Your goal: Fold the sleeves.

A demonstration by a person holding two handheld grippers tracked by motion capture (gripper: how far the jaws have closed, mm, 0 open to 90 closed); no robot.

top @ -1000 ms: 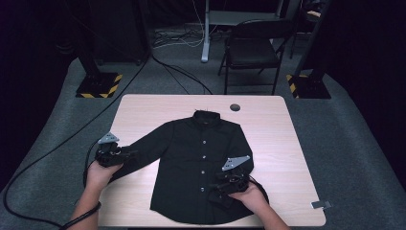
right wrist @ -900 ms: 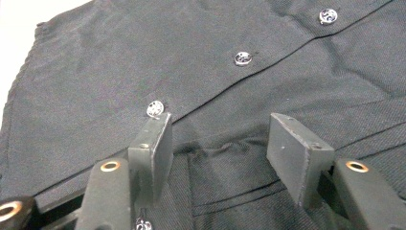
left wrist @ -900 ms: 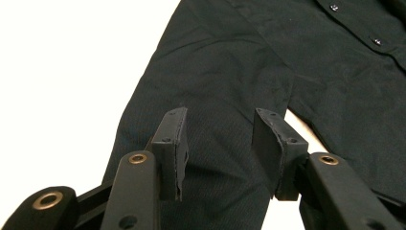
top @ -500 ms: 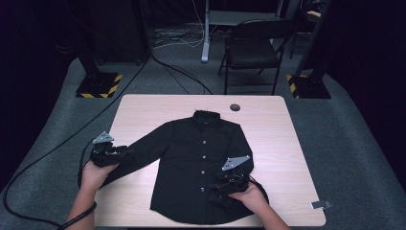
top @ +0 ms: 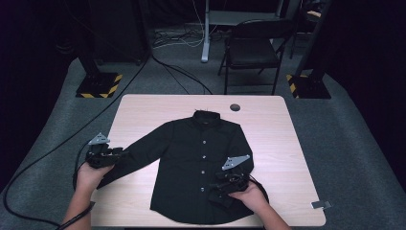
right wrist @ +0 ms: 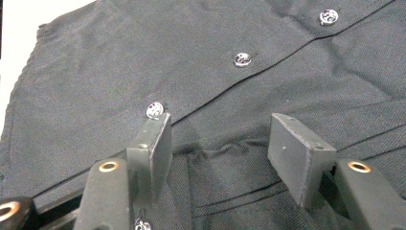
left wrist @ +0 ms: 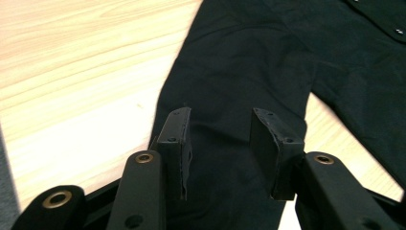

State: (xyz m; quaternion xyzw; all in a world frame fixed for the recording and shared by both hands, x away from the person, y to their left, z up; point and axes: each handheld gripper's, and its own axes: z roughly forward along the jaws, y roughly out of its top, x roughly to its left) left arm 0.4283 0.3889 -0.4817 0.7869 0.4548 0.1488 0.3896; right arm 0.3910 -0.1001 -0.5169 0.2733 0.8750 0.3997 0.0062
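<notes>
Between the parted jaws of the left gripper (top: 115,154) the left sleeve (left wrist: 230,143) is straddled, not pinched; the jaws have just been closing. Its long axis runs straight ahead of that tool, toward the shirt (top: 201,163) body spread flat on the table (top: 268,124). Under the right gripper (right wrist: 218,143) the folded right cuff lies, jaws apart, unclamped. The sleeve is nearer the left hand.

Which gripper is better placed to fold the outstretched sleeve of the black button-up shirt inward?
Left. The left gripper sits at that black button-up shirt's outstretched sleeve, jaws open astride the fabric. The right gripper is over the shirt front near the hem.
</notes>
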